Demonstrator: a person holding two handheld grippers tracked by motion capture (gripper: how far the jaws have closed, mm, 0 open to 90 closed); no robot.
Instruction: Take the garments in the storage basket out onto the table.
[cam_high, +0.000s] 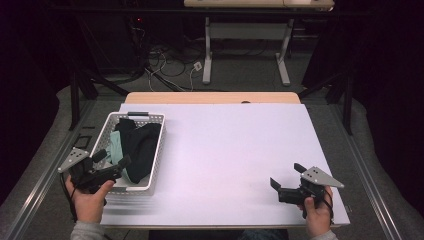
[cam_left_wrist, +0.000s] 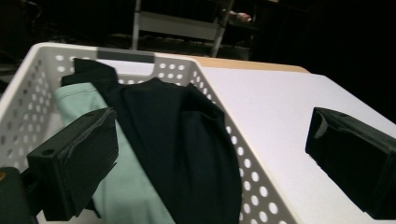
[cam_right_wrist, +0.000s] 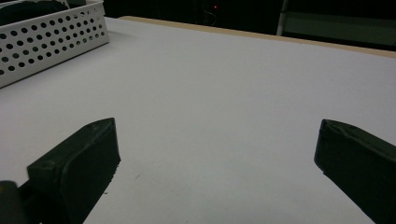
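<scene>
left claw (cam_high: 111, 161): jaws apart, over basket's (cam_high: 155, 160) near end | black garment (cam_high: 141, 147): in basket at table's left edge, lengthwise front-to-back, just ahead | right claw (cam_high: 286, 180): apart, near-right corner, well away

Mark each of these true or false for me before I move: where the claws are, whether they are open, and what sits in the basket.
1. The left claw is open at the near end of the white basket. True.
2. The right claw grips a dark cloth. False: it is open and holds nothing, over the bare white table.
3. The basket holds a black garment and a pale green garment. True.
4. The black garment lies under the pale green one. False: the black one lies partly over it.
5. The basket stands at the table's right side. False: it stands at the left.
</scene>
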